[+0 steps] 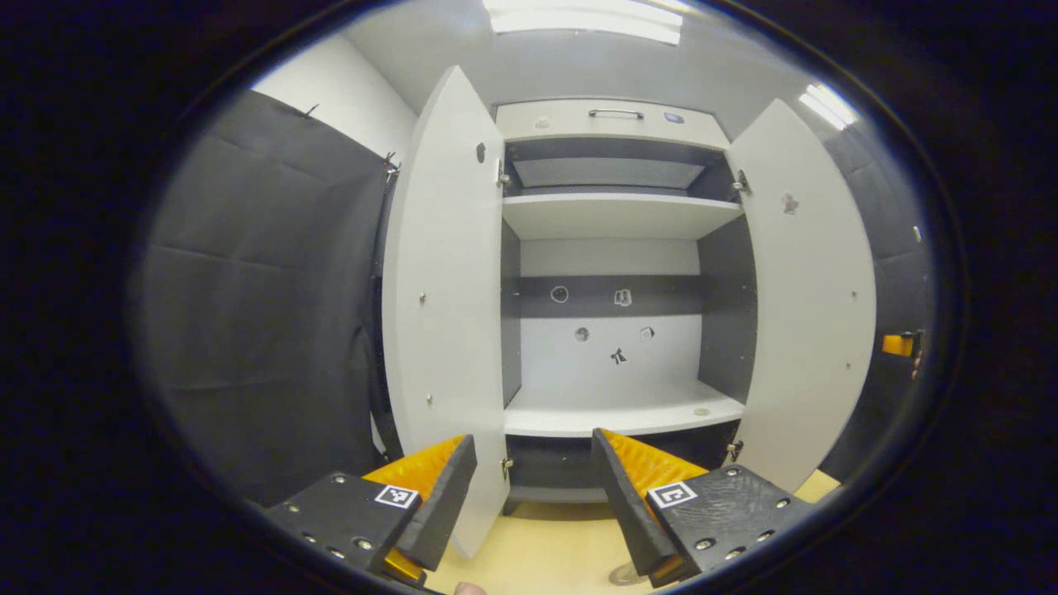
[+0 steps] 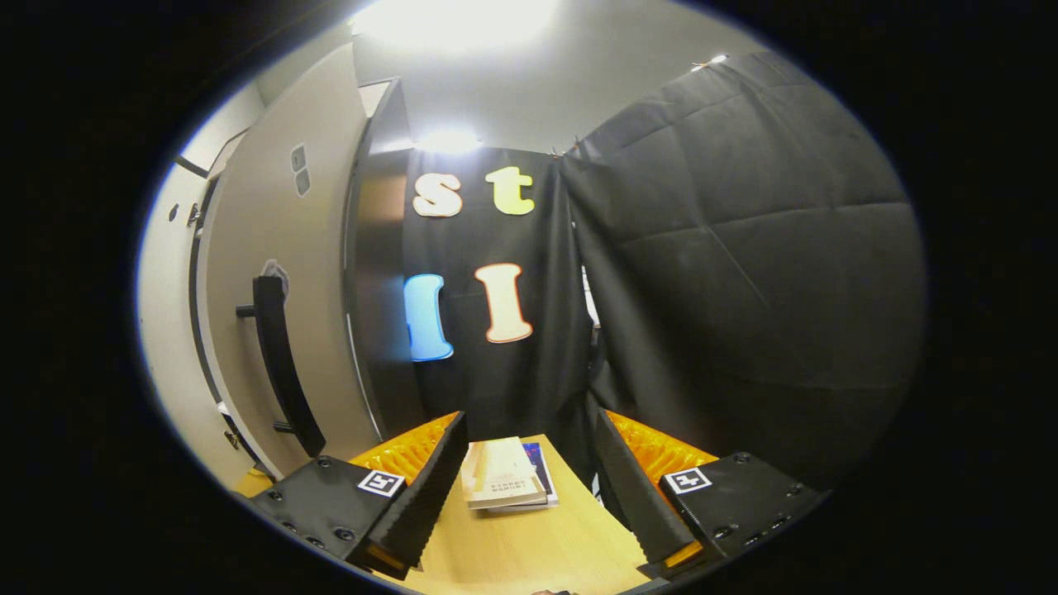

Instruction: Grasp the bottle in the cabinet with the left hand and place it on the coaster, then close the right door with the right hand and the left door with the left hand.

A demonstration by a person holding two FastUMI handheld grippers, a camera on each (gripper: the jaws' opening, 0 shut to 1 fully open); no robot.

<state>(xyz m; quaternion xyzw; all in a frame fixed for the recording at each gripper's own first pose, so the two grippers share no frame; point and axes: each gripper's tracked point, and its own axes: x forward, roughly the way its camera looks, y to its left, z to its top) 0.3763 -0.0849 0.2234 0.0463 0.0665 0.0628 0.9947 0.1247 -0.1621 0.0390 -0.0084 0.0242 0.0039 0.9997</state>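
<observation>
Left hand-held gripper [image 1: 533, 487] gapes wide, empty, facing the cabinet [image 1: 616, 281].

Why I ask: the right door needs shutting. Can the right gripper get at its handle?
Probably yes: the right gripper, jaws open, is beside the right door; nothing stands between it and the handle.

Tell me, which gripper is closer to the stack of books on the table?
Right. The right gripper hangs open just above the books; the left gripper faces into the open cabinet instead.
</observation>
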